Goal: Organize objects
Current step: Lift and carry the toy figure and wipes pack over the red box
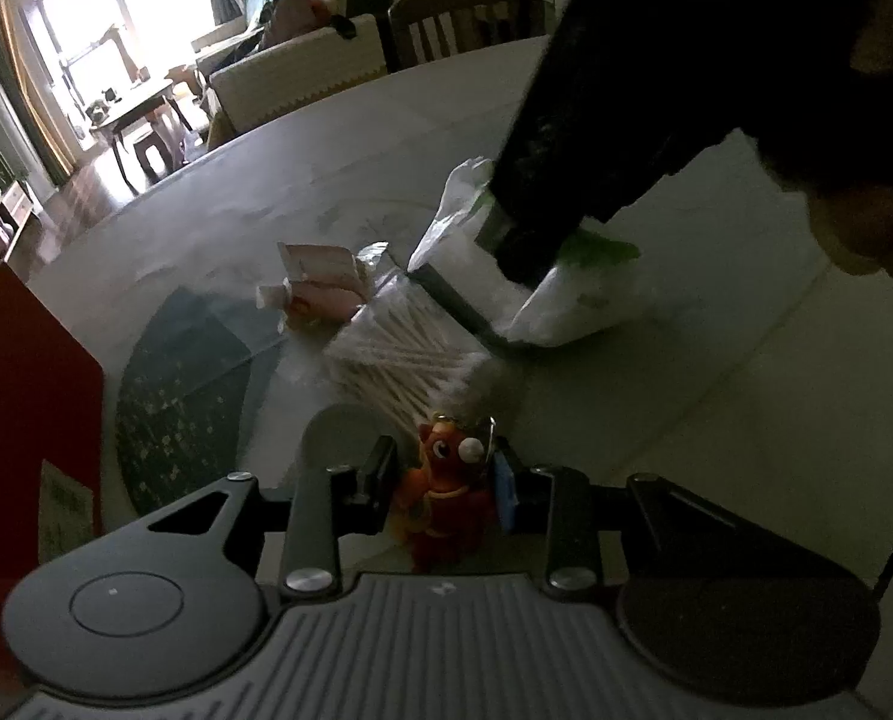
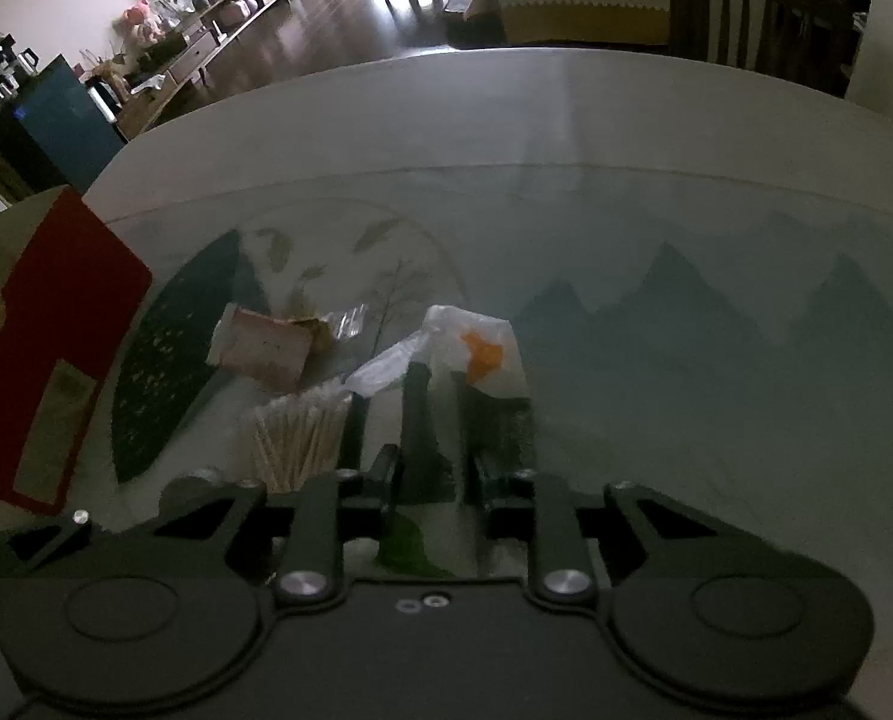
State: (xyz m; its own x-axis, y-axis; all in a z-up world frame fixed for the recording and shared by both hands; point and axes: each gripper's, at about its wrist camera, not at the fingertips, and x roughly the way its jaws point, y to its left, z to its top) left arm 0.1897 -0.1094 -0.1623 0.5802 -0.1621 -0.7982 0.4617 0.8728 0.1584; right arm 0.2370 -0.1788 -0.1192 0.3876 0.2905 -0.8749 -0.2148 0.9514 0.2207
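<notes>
Progress: early by the look of it; two things are in the tongs, the rest lie loose on the table [image 2: 626, 138], and nothing shows any of them gathered in one place.
Left tongs [image 1: 443, 480]: pressed onto a small red toy figure [image 1: 446, 480] with a key ring, held low over the near part of the table.
Right tongs [image 2: 440, 402]: pinching a white plastic bag [image 2: 476, 348] with green and orange print, which rests on the table just behind the cotton swabs.
Cotton swabs [image 1: 398, 360]: a clear pack lying flat, between the toy and the bag, untouched.
Pink packet [image 1: 326, 288]: crumpled, beside the swabs on their far left, untouched.
Red box [image 2: 44, 348]: stands open at the left edge; possibly where things go, though I can't see inside it.
Left to do: I'd judge nearly all of it, starting with setting the toy and bag down somewhere.
</notes>
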